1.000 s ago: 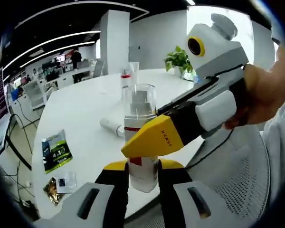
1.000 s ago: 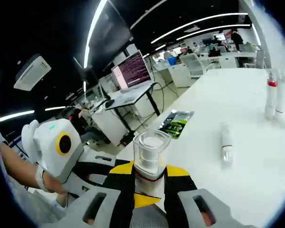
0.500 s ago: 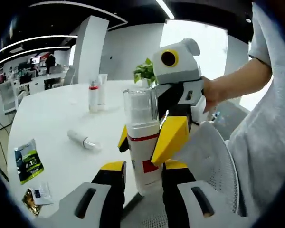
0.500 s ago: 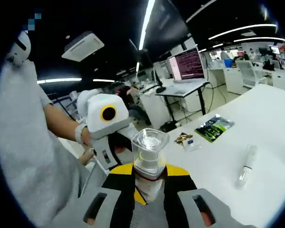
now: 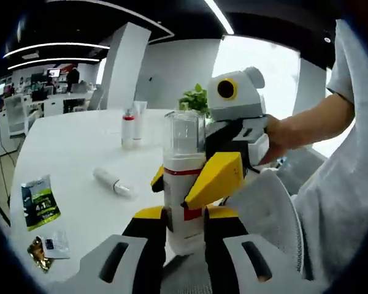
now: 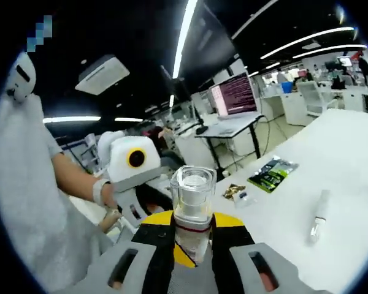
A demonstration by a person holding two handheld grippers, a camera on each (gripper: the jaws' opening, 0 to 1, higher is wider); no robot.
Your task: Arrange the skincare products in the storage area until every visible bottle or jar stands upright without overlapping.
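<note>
Open-plan office, white surface (image 5: 80, 153): both left tongs (image 5: 184, 223) and right tongs (image 6: 192, 236) clamp one clear-capped pump bottle (image 5: 183, 184); rigid, probably slippery plastic, best gripped on its body.

The left gripper (image 5: 184, 229) is built with black jaws capped in yellow, set on pale grey shoulders pierced by dark slots. The right gripper (image 6: 192, 236) is made alike; its yellow pads and white housing are seen in the left gripper view. A light grey short sleeve (image 5: 340, 177) is worn.
</note>
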